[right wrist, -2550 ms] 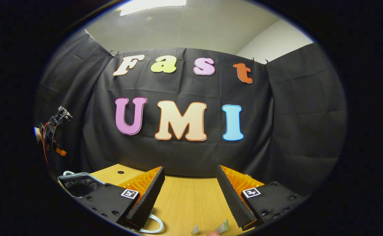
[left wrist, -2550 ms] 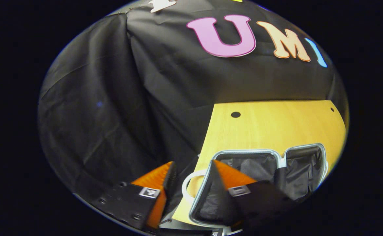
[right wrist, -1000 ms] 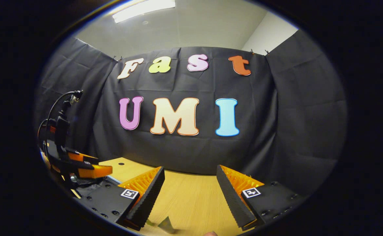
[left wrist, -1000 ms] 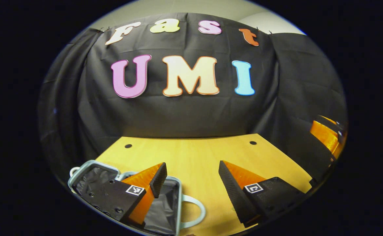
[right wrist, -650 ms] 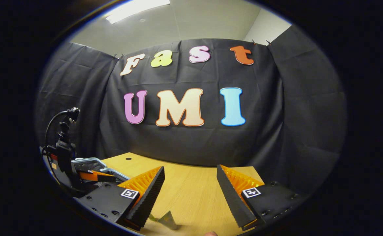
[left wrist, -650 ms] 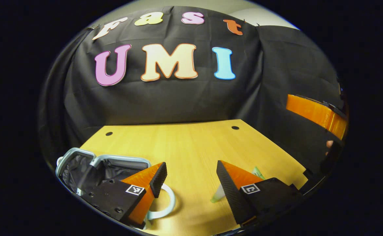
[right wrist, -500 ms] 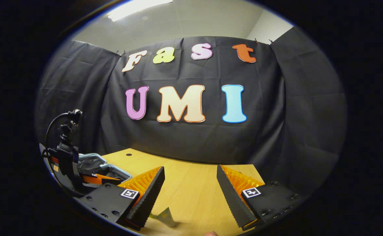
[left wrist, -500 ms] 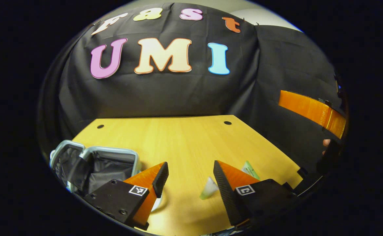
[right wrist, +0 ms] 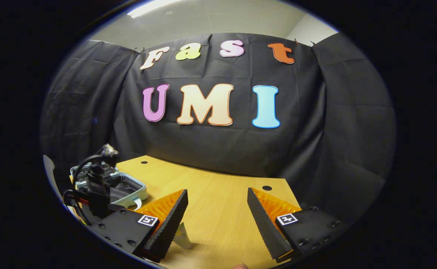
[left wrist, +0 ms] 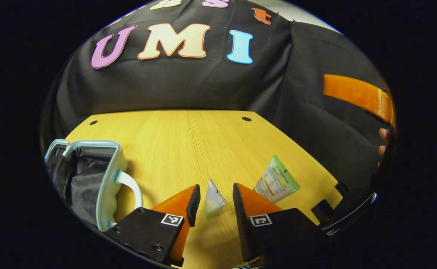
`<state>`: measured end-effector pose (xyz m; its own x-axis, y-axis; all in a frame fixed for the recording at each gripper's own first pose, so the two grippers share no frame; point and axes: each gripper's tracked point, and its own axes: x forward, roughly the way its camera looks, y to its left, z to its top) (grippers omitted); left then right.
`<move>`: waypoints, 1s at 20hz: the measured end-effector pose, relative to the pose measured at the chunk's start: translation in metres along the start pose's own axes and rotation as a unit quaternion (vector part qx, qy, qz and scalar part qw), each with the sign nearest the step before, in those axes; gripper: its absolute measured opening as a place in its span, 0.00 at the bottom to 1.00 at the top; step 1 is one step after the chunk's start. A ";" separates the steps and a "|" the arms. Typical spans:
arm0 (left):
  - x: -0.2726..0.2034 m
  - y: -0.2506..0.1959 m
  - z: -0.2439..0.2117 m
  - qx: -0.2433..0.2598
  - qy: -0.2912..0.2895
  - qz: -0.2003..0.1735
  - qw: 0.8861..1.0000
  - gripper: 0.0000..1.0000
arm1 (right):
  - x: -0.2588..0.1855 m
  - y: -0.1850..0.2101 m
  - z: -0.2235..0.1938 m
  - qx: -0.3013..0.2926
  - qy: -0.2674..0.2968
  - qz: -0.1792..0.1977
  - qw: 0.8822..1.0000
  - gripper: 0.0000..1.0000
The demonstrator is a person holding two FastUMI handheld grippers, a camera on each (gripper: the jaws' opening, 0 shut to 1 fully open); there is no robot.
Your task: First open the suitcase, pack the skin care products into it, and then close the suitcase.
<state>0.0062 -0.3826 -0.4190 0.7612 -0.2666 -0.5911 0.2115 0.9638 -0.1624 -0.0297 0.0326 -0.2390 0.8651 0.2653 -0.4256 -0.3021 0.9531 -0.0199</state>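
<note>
Left gripper lowered, straddling tube.

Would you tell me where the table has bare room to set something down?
The broad far stretch of the table, between the suitcase and the wall, is bare. Nearer is crowded: the left gripper straddles a small tube, beside a green tube.

The suitcase runs off the left gripper view's edge — its inside mostly out of sight; the pale tube sits half behind the right tongs.
</note>
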 end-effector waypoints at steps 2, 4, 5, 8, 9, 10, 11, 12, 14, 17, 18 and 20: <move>0.008 0.004 -0.012 -0.003 0.014 0.002 1.000 0.51 | 0.001 0.008 -0.008 -0.004 0.006 0.013 1.000 1.00; 0.011 0.007 -0.021 -0.008 0.023 0.006 1.000 0.43 | 0.001 0.019 -0.015 -0.008 0.009 0.030 0.999 0.99; 0.009 0.008 -0.023 -0.013 0.026 0.009 1.000 0.31 | 0.000 0.025 -0.020 -0.011 0.013 0.040 0.999 0.99; 0.011 0.007 -0.022 -0.030 0.037 -0.001 0.999 0.13 | 0.000 0.045 -0.040 -0.013 0.029 0.069 0.997 0.99; 0.009 0.010 -0.021 -0.029 0.042 0.003 0.999 0.10 | 0.000 0.050 -0.047 -0.013 0.034 0.075 0.996 0.99; 0.007 0.013 -0.018 -0.028 0.041 0.005 0.999 0.10 | 0.001 0.053 -0.053 -0.014 0.039 0.079 0.996 0.99; 0.001 0.013 -0.011 -0.028 0.039 0.004 0.999 0.08 | 0.002 0.057 -0.060 -0.014 0.045 0.084 0.995 0.99; -0.002 0.013 -0.007 -0.029 0.037 0.004 0.999 0.08 | 0.003 0.060 -0.070 -0.013 0.052 0.086 0.995 0.99; -0.016 0.019 0.004 -0.027 0.031 0.011 0.999 0.08 | 0.007 0.062 -0.091 -0.013 0.072 0.084 0.994 0.99; -0.038 0.030 0.020 -0.026 0.028 0.030 0.999 0.08 | 0.011 0.072 -0.126 -0.001 0.105 0.093 0.990 0.99; -0.047 0.032 0.025 -0.027 0.026 0.034 0.999 0.08 | 0.011 0.078 -0.136 0.003 0.111 0.099 0.989 0.99; -0.063 0.038 0.032 -0.028 0.028 0.041 0.998 0.08 | 0.013 0.086 -0.158 0.008 0.127 0.107 0.986 0.99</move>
<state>-0.0140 -0.3294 -0.3624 0.7392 -0.1878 -0.6468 0.1139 0.9814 -0.1548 -0.1078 0.0953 -0.3888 0.6538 0.4177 -0.6310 -0.4592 0.8818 0.1079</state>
